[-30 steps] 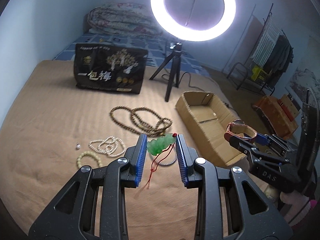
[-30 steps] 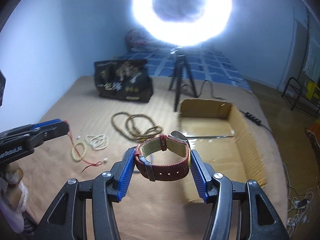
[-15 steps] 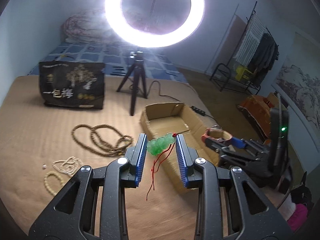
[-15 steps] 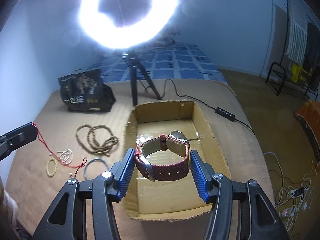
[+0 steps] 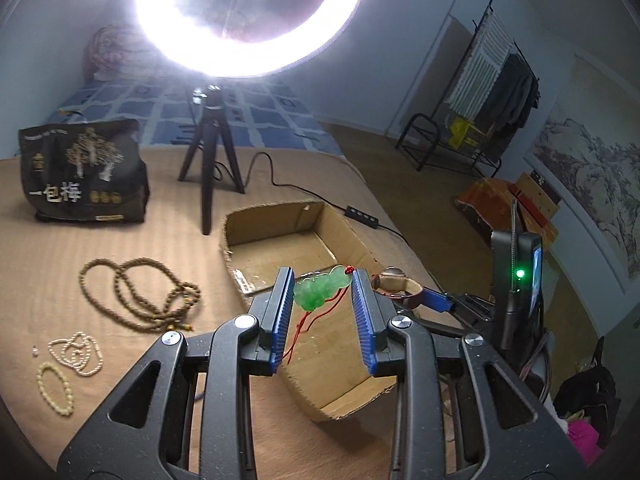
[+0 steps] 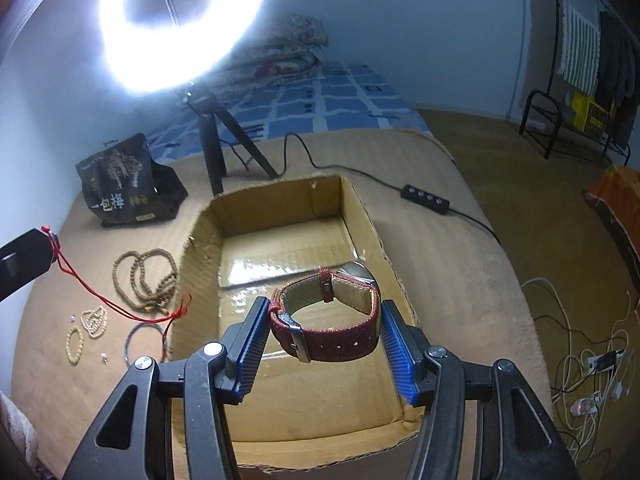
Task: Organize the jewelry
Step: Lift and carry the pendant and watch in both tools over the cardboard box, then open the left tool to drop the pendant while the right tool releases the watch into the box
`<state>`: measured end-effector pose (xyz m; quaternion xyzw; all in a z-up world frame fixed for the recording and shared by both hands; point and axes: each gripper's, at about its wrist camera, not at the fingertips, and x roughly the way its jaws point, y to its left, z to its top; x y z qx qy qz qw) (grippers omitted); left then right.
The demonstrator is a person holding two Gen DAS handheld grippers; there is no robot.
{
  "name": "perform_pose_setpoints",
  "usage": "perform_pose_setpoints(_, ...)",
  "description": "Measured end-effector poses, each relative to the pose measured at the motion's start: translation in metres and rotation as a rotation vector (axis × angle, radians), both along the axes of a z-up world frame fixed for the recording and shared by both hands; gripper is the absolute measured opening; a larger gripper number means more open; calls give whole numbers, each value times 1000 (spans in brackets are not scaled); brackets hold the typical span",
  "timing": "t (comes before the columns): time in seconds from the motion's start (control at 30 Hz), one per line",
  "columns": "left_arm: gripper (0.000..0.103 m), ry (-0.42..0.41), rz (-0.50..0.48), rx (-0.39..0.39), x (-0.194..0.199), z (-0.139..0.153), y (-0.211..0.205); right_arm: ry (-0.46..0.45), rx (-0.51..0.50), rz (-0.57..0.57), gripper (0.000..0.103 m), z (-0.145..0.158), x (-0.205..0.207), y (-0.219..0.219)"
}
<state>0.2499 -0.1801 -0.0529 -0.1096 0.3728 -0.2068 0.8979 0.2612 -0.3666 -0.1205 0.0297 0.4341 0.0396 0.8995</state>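
My left gripper (image 5: 322,292) is shut on a green jade pendant (image 5: 320,287) whose red cord (image 5: 310,322) hangs down, held above the near left part of the open cardboard box (image 5: 280,226). My right gripper (image 6: 324,320) is shut on a red-strapped wristwatch (image 6: 332,344) and holds it over the box (image 6: 280,196). The watch also shows in the left wrist view (image 5: 396,284). On the brown bedspread left of the box lie a long brown bead necklace (image 5: 136,292), a pearl strand (image 5: 76,352) and a cream bead bracelet (image 5: 56,386).
A ring light on a black tripod (image 5: 210,152) stands behind the box, its cable and switch (image 6: 426,199) running right. A black printed bag (image 5: 82,176) stands at the back left. A thin blue bangle (image 6: 140,344) lies by the box's left wall.
Both grippers have moved right and forward with their loads. The watch now hangs lower over the box interior, and the pendant has come over the box's left side.
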Motion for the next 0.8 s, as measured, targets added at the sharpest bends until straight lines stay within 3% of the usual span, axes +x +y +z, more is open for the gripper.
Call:
perform_pose_setpoints(0.5,29,100,-44,70,25,-50,-18,77,-34,-1,58,-33,-1,-15)
perform_pose_setpoints(0.8,29,125,-30,94,26,-53,-13,65,-52,4,66,-29,-6,-13)
